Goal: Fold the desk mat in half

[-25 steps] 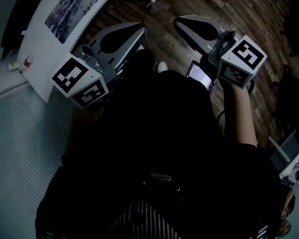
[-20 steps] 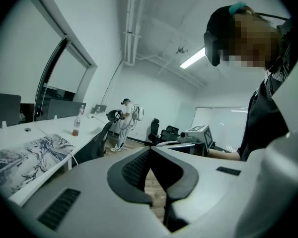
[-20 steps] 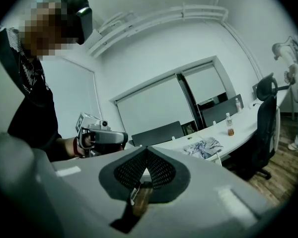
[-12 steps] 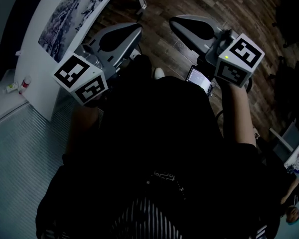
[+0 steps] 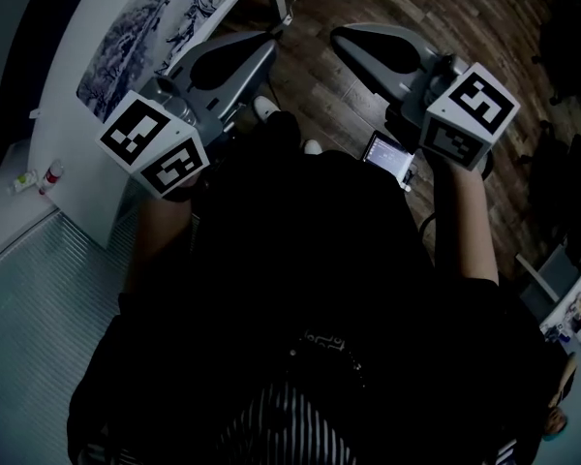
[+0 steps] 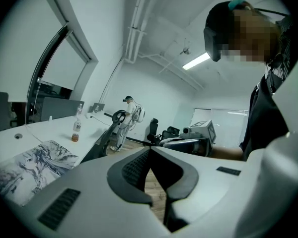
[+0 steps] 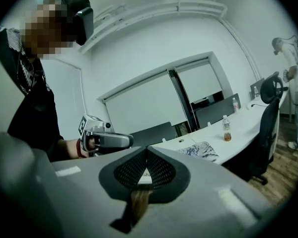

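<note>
Ok, standing beside the white desk (image 5: 66,114), not yet working the mat. Holding 2 grippers out front at about waist level over the wood floor (image 5: 339,105), side by side and apart from each other.

- left gripper (image 5: 259,46): fingers pressed together at the tips, nothing between them, nothing held. Points along the desk edge into the room.
- right gripper (image 5: 347,39): fingers closed too, tips meeting, empty. Small lit screen (image 5: 389,155) mounted near the hand end.

Each gripper visible in the other's view, level with it.

- desk mat (image 5: 145,22): lies flat on the desk, printed artwork face up, at upper left of the head view. Sits just left of the left gripper and further from the right one, touching neither.
- bottle (image 6: 76,130): upright on the desk, beyond the mat, clear of it.
- office chair (image 7: 268,128): dark, pulled up to the desk past the bottle.
- person in light clothes (image 6: 128,115): standing at the far end of the desk, back in the room.
- small red-capped item (image 5: 50,174) at the left edge of the head view: maybe a 2nd bottle, too small and dark to call.
</note>
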A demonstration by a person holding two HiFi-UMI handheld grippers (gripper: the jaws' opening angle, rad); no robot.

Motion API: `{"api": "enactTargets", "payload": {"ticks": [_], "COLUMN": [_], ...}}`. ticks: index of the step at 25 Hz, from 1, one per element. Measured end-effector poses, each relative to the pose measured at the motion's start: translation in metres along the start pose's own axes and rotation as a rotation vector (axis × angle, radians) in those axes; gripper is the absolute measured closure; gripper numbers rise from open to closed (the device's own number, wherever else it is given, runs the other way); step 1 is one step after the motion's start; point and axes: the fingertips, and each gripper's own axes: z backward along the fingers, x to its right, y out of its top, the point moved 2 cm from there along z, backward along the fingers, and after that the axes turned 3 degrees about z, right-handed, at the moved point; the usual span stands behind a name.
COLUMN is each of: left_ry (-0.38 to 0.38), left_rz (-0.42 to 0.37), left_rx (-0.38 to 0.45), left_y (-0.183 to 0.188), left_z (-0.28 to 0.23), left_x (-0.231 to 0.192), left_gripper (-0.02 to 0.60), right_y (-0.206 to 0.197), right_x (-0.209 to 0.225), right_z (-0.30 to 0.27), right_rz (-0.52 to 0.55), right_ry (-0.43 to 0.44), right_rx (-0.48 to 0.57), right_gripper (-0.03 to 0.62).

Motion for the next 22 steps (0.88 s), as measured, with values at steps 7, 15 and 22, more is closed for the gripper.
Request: {"api": "enactTargets", "payload": {"ticks": [7,15,22], "left_ry": [0.029,0.036,0.038], "left_rz": [-0.018,-0.053,-0.026], "left_rx": [-0.063,-0.129,-0.007], "left_y": [0.020,0.045,0.083], "left_z": [0.015,0.030,0.033], "left_x": [-0.052,-0.133,-0.181], "left_gripper": [0.572,0.572,0.572], "right_y": [0.026,0.036,0.047], "right_x": [0.030,0.076,0.083], "right_z": [-0.067,-0.137,-0.169], "right_rz": [-0.023,-0.048,-0.042], "right_ry": [0.058,0.045,0.099], "right_rx": [0.045,0.039,0.028], "right_gripper": [0.589,0.589,0.589]}}
